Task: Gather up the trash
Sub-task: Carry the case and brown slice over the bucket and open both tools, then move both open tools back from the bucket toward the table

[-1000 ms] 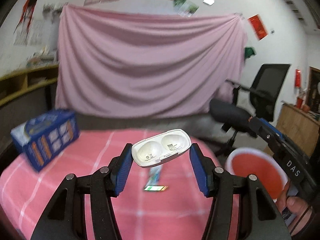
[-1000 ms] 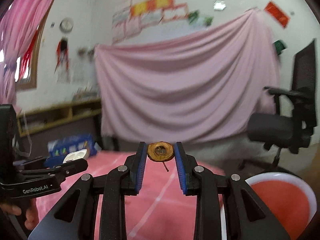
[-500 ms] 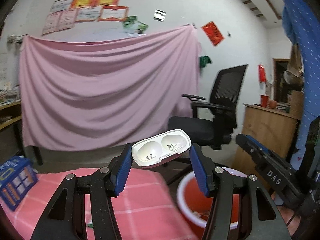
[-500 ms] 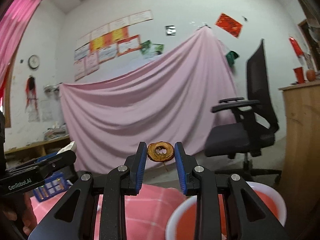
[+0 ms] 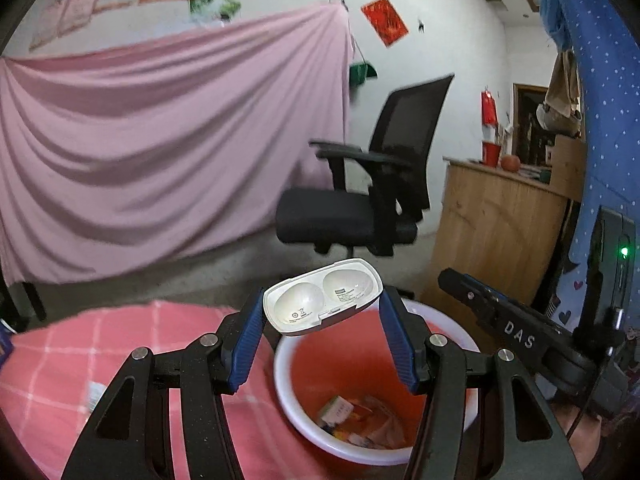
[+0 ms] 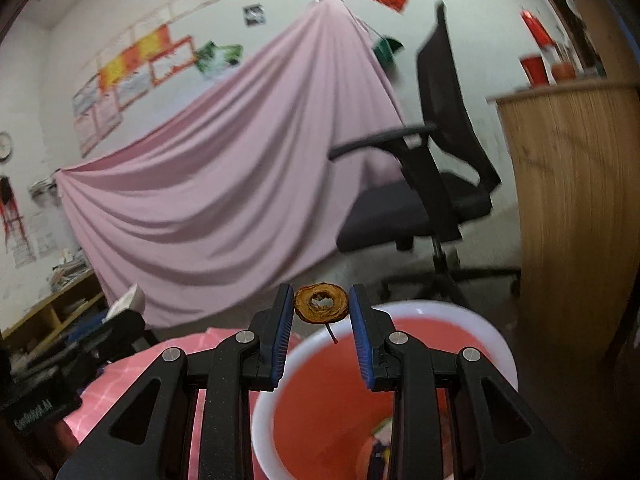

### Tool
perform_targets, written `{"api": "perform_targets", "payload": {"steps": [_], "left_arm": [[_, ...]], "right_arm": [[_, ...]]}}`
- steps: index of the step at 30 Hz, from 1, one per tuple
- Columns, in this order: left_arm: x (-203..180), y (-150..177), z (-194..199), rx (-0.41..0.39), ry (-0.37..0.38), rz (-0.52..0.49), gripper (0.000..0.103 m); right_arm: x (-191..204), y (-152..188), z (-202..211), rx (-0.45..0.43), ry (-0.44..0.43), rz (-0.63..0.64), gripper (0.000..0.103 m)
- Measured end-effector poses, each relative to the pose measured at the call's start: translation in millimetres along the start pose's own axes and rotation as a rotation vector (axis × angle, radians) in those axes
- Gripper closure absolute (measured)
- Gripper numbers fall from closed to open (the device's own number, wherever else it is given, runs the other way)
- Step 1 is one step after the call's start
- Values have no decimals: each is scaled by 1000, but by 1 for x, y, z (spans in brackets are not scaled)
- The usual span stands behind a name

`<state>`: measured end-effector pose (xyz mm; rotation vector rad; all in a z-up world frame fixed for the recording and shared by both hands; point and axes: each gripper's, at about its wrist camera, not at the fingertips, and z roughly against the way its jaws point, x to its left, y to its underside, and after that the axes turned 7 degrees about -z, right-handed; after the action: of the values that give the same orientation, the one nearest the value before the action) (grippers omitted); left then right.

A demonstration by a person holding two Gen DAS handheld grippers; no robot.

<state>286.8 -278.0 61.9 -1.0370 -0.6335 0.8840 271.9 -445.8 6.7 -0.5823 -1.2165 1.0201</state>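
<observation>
My left gripper (image 5: 322, 312) is shut on a white plastic blister tray (image 5: 320, 298) with two round hollows, held over the near rim of a red bin with a white rim (image 5: 372, 456). Some wrappers (image 5: 352, 416) lie at the bin's bottom. My right gripper (image 6: 322, 312) is shut on a brown dried fruit ring (image 6: 321, 304) with a thin stem, above the same red bin (image 6: 280, 368). The right gripper's body (image 5: 516, 332) shows at the right of the left wrist view. The left one (image 6: 60, 360) shows at the left of the right wrist view.
The bin stands beside a table with a pink checked cloth (image 5: 52, 364). A black office chair (image 5: 372, 208) and a wooden counter (image 5: 492, 232) stand beyond the bin. A pink sheet (image 5: 160, 140) hangs on the back wall. A shelf (image 6: 52, 308) is at far left.
Both grippers swung right from over the pink table to above the red bin, each keeping its item. The blue box and the table have slid out to the left.
</observation>
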Motion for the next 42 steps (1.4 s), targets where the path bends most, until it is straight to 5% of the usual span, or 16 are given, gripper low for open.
{"api": "perform_targets", "payload": {"steps": [8, 24, 30, 35, 42], "left_arm": [[-3, 4, -42, 147, 88, 83, 51], [10, 15, -39, 199, 94, 126, 47], [26, 14, -24, 171, 53, 149, 46], [45, 9, -2, 127, -11, 177, 34], [88, 16, 46, -16, -218, 232, 2]], "right_arm": [[-22, 4, -13, 94, 33, -87, 76], [-28, 3, -16, 121, 65, -108, 60], [-19, 0, -13, 96, 61, -95, 54], [-2, -1, -11, 73, 42, -46, 47], [30, 3, -8, 2, -27, 7, 14]]}}
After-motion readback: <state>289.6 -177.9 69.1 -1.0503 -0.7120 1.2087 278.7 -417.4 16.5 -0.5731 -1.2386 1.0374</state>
